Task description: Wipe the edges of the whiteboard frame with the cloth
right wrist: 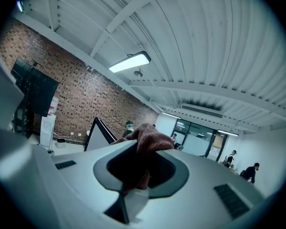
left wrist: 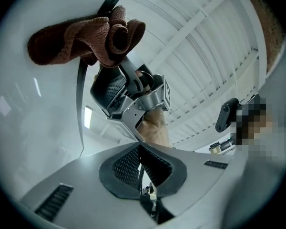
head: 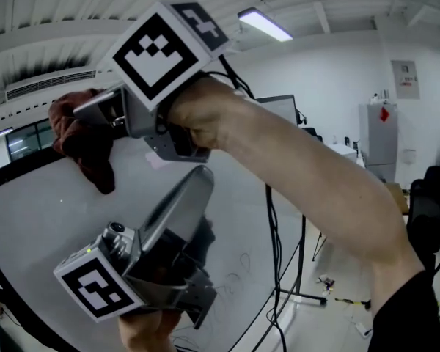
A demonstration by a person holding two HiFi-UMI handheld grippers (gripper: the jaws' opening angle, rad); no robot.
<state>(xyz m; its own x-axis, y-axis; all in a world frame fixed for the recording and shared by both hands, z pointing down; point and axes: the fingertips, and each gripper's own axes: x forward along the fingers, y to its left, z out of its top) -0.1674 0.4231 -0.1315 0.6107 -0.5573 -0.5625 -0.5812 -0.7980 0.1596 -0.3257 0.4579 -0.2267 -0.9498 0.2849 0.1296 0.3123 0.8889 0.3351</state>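
A dark red cloth hangs against the top edge of the whiteboard, where its black frame runs. My right gripper is shut on the cloth, reaching in from the right with its marker cube uppermost. In the right gripper view the cloth bunches between the jaws of that gripper. My left gripper is lower down, shut and holding nothing, pointing up along the board. The left gripper view looks past the left gripper at the cloth, the right gripper and the frame.
A ceiling light glows overhead. Right of the board stand a monitor on a black pole, hanging cables and a grey cabinet. The right gripper view shows a brick wall and distant people.
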